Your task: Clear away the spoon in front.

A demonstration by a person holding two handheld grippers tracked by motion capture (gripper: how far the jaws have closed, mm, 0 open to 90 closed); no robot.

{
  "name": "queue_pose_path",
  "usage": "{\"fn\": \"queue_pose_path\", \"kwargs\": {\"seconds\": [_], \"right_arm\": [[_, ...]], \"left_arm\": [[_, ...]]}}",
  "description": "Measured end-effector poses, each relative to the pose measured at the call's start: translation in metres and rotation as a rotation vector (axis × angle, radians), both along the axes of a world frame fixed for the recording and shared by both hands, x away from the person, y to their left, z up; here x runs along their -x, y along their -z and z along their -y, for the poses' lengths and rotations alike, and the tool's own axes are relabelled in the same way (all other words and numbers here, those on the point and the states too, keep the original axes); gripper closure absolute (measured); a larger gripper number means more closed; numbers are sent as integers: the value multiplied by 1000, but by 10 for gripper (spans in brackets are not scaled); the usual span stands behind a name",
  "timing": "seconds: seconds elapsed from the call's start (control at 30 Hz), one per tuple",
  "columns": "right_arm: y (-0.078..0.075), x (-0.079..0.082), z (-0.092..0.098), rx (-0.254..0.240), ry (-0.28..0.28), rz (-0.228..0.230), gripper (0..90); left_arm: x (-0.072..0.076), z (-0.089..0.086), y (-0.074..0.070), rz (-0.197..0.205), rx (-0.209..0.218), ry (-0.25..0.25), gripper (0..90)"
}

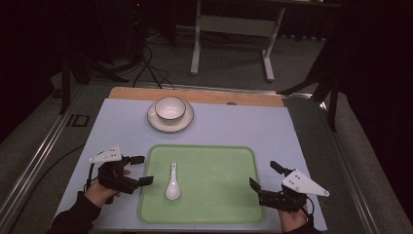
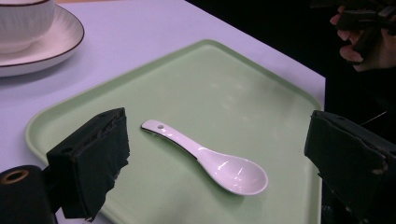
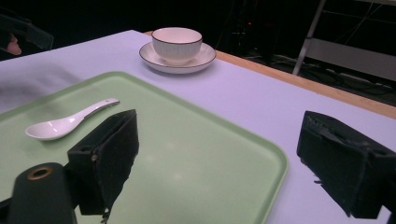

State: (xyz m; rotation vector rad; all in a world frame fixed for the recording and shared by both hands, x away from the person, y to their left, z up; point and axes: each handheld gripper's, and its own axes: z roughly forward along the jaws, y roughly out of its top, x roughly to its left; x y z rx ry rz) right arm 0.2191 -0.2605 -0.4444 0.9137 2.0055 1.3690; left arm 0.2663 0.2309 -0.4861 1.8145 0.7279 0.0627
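1. Glossy white ceramic soup spoon (image 1: pixel 172 183) lay on the pale green rounded-corner plastic tray (image 1: pixel 229 195), in its left half, well apart from the white ribbed bowl (image 1: pixel 170 108) on its dark-rimmed white saucer (image 1: pixel 154 122) at the far side of the lilac surface (image 1: pixel 272 126).
2. Long axis ran roughly near-to-far in the high view: bowl end toward the person, handle pointing away toward the saucer. Concave side faced up.
3. Left tool (image 1: pixel 142 170) hovered at the tray's left edge, released, jaws standing wide apart with nothing between them; in the left gripper view the spoon (image 2: pixel 210 160) lay framed between them, still apart.
4. Right tool (image 1: pixel 264 175) sat at the tray's right edge, likewise released and empty, well apart from the spoon (image 3: pixel 65 122).
5. Handling, judged: light, rigid, glazed and so slippery; would chip if dropped or knocked.
6. Best hold, judged: across the narrow handle near its middle, pads squeezing its two sides; the rounded bowl end would likely squirt out.
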Motion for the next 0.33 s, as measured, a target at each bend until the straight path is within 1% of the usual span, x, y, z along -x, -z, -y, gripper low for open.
{"fn": "queue_pose_path", "kwargs": {"seconds": [0.07, 0.1, 0.13, 0.33], "right_arm": [[1, -1, 0, 0, -3, -4, 127], [2, -2, 1, 1, -1, -8, 127], [2, -3, 1, -2, 0, -11, 127], [3, -4, 1, -7, 2, -17, 127]], "left_arm": [[1, 1, 1, 2, -5, 5, 68], [1, 1, 2, 12, -12, 5, 68], [1, 1, 2, 11, -16, 3, 68], [1, 0, 3, 11, -6, 0, 68]]}}
